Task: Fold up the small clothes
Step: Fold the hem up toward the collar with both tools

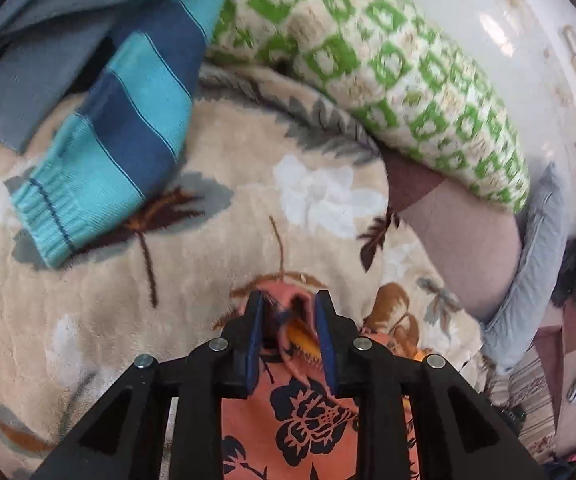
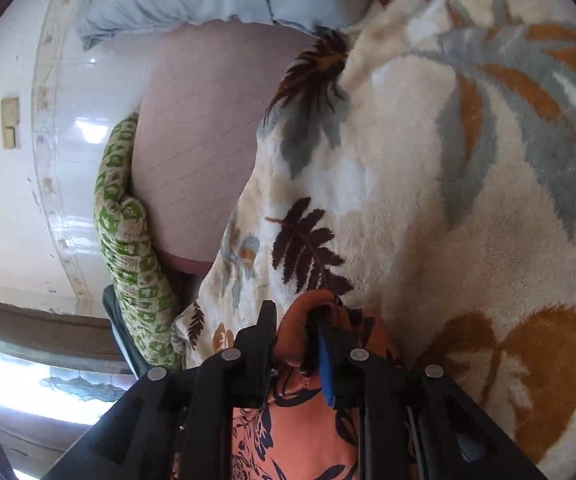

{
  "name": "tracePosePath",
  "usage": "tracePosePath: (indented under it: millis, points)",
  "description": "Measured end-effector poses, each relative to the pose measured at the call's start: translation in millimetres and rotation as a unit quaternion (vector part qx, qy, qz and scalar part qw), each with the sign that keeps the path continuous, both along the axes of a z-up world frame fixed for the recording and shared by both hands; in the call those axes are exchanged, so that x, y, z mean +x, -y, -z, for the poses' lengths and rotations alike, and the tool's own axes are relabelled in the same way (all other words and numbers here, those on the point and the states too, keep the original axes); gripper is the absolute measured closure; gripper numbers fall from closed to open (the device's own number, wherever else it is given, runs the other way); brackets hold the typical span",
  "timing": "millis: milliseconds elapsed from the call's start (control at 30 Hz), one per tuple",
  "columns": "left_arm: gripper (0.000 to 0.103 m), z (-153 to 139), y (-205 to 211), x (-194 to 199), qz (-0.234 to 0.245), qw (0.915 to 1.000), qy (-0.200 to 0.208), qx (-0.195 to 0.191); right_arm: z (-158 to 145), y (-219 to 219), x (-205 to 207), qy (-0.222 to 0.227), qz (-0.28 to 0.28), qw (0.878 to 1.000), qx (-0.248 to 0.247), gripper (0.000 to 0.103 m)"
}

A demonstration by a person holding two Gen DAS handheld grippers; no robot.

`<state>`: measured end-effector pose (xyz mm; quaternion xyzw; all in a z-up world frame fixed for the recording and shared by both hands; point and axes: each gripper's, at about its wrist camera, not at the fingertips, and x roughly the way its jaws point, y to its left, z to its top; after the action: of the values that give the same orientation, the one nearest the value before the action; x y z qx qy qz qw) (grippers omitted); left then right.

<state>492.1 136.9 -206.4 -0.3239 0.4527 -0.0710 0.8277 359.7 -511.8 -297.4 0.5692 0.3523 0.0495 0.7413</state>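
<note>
Left gripper (image 1: 289, 304): clenched on a bunched fold of the orange garment (image 1: 300, 408), thin printed cloth with dark navy flowers; rest of the cloth hanging back under the jaws toward the camera. Right gripper (image 2: 292, 316): likewise clamped on a rolled edge of the same garment (image 2: 300, 420); cloth trailing down beneath the fingers. Long axis of the garment not determinable; only the gathered ends visible. Garment held just above a plush cream blanket (image 1: 207, 240) with brown, grey and tan leaf motifs. On the blanket, well apart from the left gripper: striped knit sleeve (image 1: 127, 120), teal and navy bands, ribbed cuff pointing lower left. Beside it, grey cloth (image 1: 35, 60). Behind, a green-and-cream quilted pillow (image 1: 388, 72), elongated, against a white tiled wall (image 1: 488, 8).
</note>
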Motion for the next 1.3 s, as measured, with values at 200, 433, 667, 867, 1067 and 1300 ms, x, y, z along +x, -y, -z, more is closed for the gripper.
tracePosePath:
  millis: [200, 433, 667, 867, 1067, 1300]
  points:
    - [0.033, -63, -18, -86, -0.079, 0.9897, 0.119, 0.007, -54, 18, -62, 0.073, 0.104, 0.99, -0.057, 0.026]
    - [0.031, -16, 63, -134, 0.007, 0.9934, 0.048, 0.104, -100, -165, -23, 0.025, -0.195, 0.942, -0.273, 0.033]
    - [0.031, 15, 72, -122, 0.039, 0.9775, 0.012, 0.207, -22, -307, 45, -0.07, -0.304, 0.881, -0.355, 0.05]
    - [0.031, 24, 58, -112, 0.055, 0.9813, -0.014, 0.184, -43, -299, 138, -0.063, -0.195, 0.908, -0.365, 0.051]
    - [0.031, 19, 35, -112, 0.02, 0.9894, -0.01, 0.144, -74, -247, 120, -0.032, -0.119, 0.928, -0.351, 0.051]
    - [0.031, 26, 32, -117, 0.003, 0.9775, -0.043, 0.206, -44, -179, 22, -0.119, -0.093, 0.893, -0.423, 0.053]
